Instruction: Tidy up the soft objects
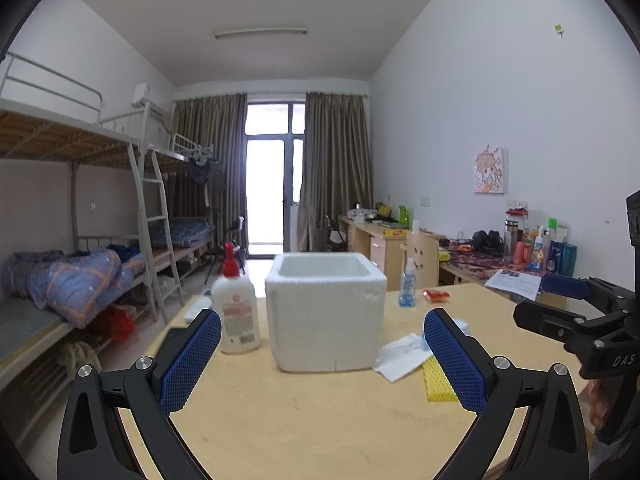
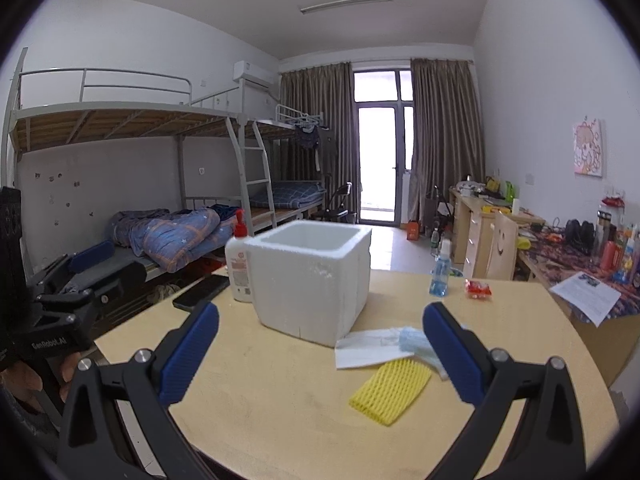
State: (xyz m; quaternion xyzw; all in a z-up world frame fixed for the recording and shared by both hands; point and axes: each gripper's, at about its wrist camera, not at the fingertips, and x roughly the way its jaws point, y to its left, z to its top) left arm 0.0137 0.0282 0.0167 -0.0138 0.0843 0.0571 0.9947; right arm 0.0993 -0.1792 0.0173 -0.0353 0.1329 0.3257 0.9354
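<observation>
Both sets of tongs, left tongs [image 1: 322,354] and right tongs [image 2: 320,350], hang wide apart, empty, above the pale wooden table [image 2: 280,400]. The yellow foam net sleeve [image 2: 390,392] lies at four o'clock of the white styrofoam box [image 2: 308,280], just beside the white plastic wrapper [image 2: 368,348] and light-blue face mask [image 2: 414,342].

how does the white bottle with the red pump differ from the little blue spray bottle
The white bottle is taller, wider and opaque, with a red pump; the blue spray bottle is small, slim and see-through, with a white nozzle. The white bottle stands left of the foam box, the spray bottle to its right. Both stand upright on the table.
</observation>
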